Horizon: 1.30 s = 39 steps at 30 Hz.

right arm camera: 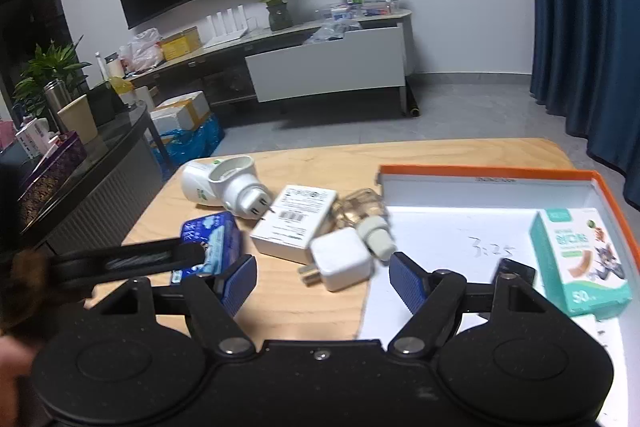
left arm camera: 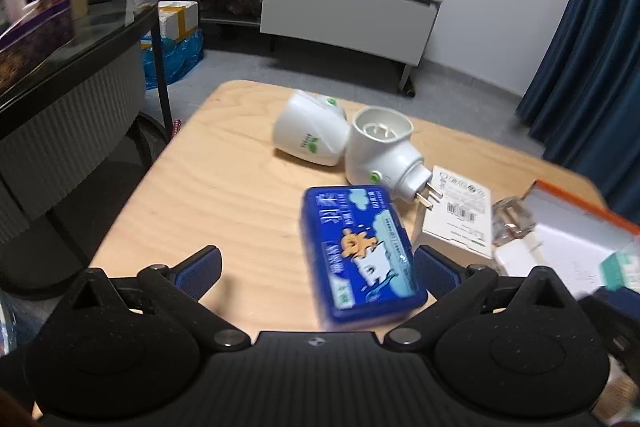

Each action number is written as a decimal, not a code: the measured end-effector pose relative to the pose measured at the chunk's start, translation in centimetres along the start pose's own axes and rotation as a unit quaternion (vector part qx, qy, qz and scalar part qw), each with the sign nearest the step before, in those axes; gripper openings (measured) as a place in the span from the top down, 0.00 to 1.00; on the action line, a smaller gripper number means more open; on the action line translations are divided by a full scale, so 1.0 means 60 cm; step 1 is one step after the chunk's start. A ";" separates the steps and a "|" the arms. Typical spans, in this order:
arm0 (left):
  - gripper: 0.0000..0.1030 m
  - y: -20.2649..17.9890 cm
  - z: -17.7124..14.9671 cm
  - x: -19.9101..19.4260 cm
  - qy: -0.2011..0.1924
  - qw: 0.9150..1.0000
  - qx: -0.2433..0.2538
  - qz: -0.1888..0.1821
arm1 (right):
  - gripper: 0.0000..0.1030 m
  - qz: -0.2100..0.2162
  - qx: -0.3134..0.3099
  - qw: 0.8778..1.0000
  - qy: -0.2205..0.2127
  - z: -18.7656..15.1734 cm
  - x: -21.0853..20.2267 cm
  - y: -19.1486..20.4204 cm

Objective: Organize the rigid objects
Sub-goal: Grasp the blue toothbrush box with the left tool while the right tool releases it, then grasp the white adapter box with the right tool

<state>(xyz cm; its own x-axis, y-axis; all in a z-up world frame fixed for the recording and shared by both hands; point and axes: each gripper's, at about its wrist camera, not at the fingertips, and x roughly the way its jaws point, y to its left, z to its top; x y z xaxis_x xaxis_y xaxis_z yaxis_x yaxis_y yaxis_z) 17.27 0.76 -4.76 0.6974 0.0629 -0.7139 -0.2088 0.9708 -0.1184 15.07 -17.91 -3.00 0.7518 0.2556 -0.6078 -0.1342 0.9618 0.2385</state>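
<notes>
Left wrist view: my left tool point(left arm camera: 318, 269) has its pads apart, and the blue tin point(left arm camera: 360, 253) lies between them, hard by the right-hand pad; I cannot tell whether that pad touches it, and the other pad is plainly clear of it.
Tin's long axis: runs from the tool's base away toward the white plug-in vaporizers point(left arm camera: 344, 143), slightly skewed, so the pads would close across its short width.
Hidden here: the tin's near end is cut off by the tool body; the orange-rimmed box lid point(left arm camera: 576, 227) is blurred at the right edge.
Right wrist view: my right tool point(right arm camera: 322, 283) stands open, nothing between the pads.
Nearest piece: the white charger cube point(right arm camera: 340, 259) lies straight ahead, just beyond the pads on the tabletop point(right arm camera: 280, 299), touching the lid's left edge.
Already in the lid: a teal plaster box point(right arm camera: 580, 263).
Hard to read: a clear bottle beyond the cube is smeared.
</notes>
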 end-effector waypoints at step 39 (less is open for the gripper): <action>0.39 0.082 -0.018 -0.035 -0.028 0.999 0.027 -0.007 | 0.31 -0.016 -0.074 0.993 0.091 0.021 0.193 0.092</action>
<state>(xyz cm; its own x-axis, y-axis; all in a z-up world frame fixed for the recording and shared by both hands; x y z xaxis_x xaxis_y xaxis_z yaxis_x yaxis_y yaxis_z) 14.00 5.13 -4.58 0.7376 0.0598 -0.6726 -0.1624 0.9825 -0.0907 23.83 -9.75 -7.76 0.6295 0.2256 -0.7436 -0.2157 0.9701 0.1117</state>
